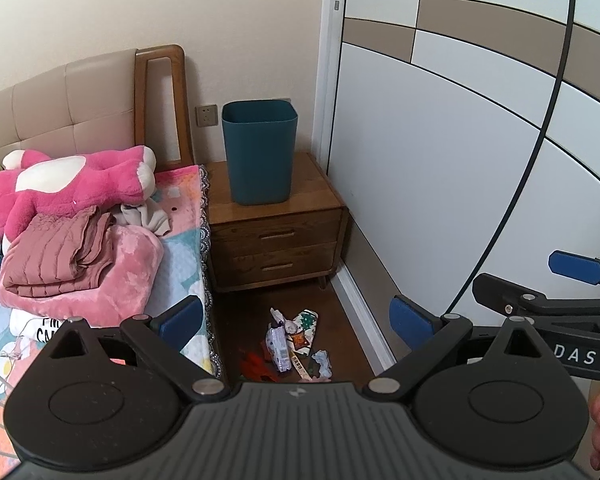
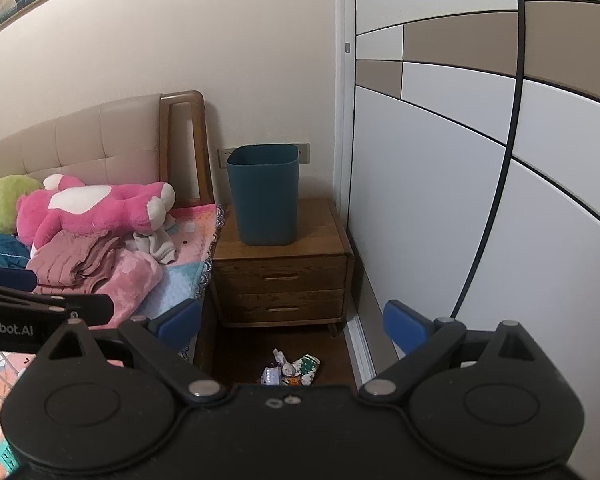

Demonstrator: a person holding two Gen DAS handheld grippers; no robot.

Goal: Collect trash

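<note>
Nothing collected yet: wrapper pile (image 1: 295,344) on floor at 6 o'clock of nightstand (image 1: 275,216). Bin (image 1: 259,152) on top, contents unseen. Left gripper (image 1: 295,318) and right gripper (image 2: 291,322) spread wide, empty.

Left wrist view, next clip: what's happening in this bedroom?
A person holds two black grippers with blue pads, the left gripper and the right gripper, both open and empty, above a dark wooden floor beside the bed. A pile of crumpled wrappers and paper scraps lies on the floor, untouched. The dark teal plastic bin stands upright on the brown wooden two-drawer nightstand. Collection has not started.
</note>
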